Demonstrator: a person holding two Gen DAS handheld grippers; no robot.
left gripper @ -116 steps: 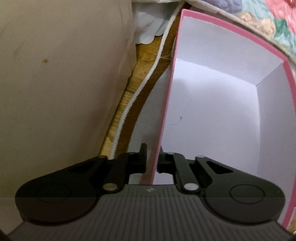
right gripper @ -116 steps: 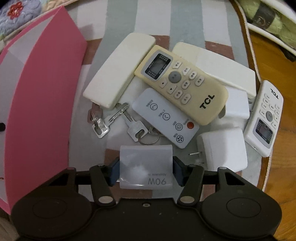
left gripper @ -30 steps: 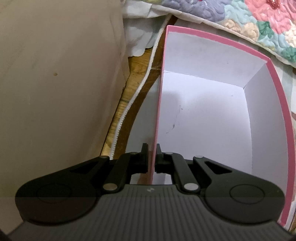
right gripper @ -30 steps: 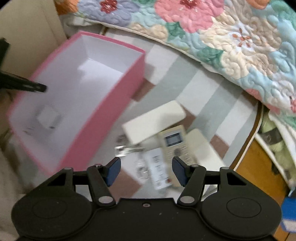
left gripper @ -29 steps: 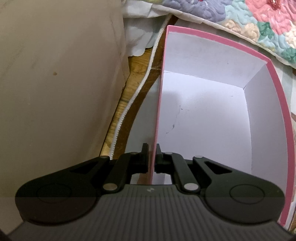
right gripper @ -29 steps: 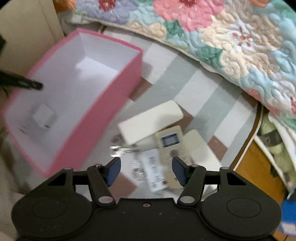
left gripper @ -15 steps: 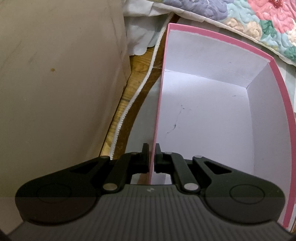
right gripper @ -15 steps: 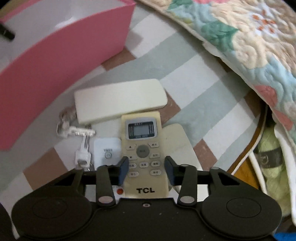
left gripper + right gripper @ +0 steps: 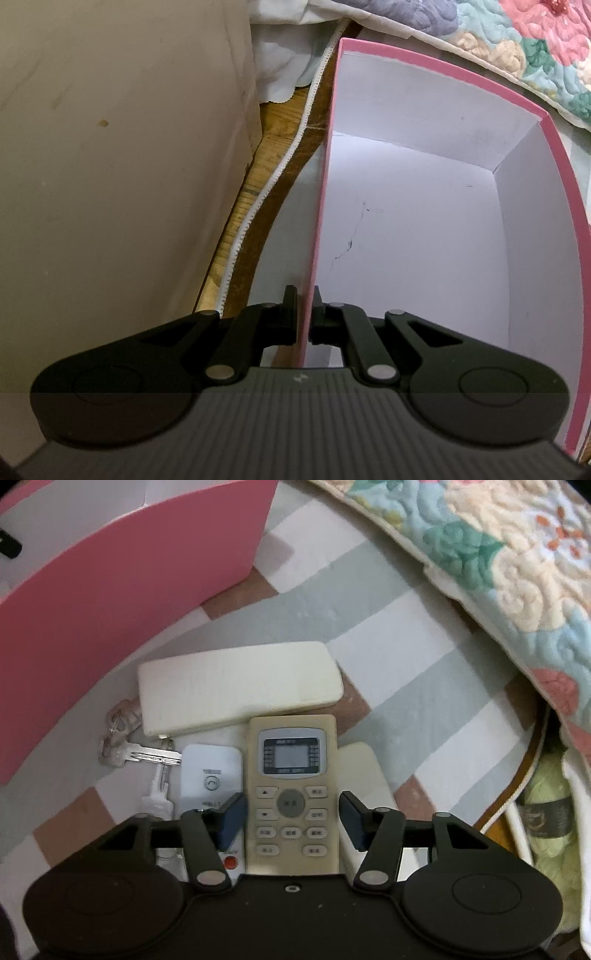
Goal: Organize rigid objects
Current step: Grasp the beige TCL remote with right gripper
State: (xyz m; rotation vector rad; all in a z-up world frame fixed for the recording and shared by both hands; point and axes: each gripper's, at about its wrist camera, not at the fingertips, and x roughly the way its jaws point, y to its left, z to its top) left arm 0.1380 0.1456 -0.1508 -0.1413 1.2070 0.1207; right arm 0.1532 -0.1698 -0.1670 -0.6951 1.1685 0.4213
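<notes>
My left gripper [image 9: 304, 295] is shut on the near left wall of the pink box [image 9: 321, 206], which is white inside. The part of the box floor in the left wrist view is bare. In the right wrist view the same box [image 9: 129, 572] stands at the upper left. My right gripper [image 9: 291, 805] points down over a beige TCL remote [image 9: 291, 760]. The remote lies between the blue pads [image 9: 232, 816] with a small gap on each side, and the jaws are opening. A small white remote [image 9: 212, 771] lies just left of it.
A cream remote lying face down [image 9: 236, 686], a bunch of keys [image 9: 140, 755] and another cream piece [image 9: 364, 771] crowd around the beige remote on the striped mat [image 9: 369, 609]. A flowered quilt [image 9: 480, 554] borders the right. Green yarn [image 9: 546, 812] lies beyond the mat's edge.
My right gripper has swung away from the box and come down over the pile, so the beige remote now sits between its jaws. My left gripper still holds the box wall.
</notes>
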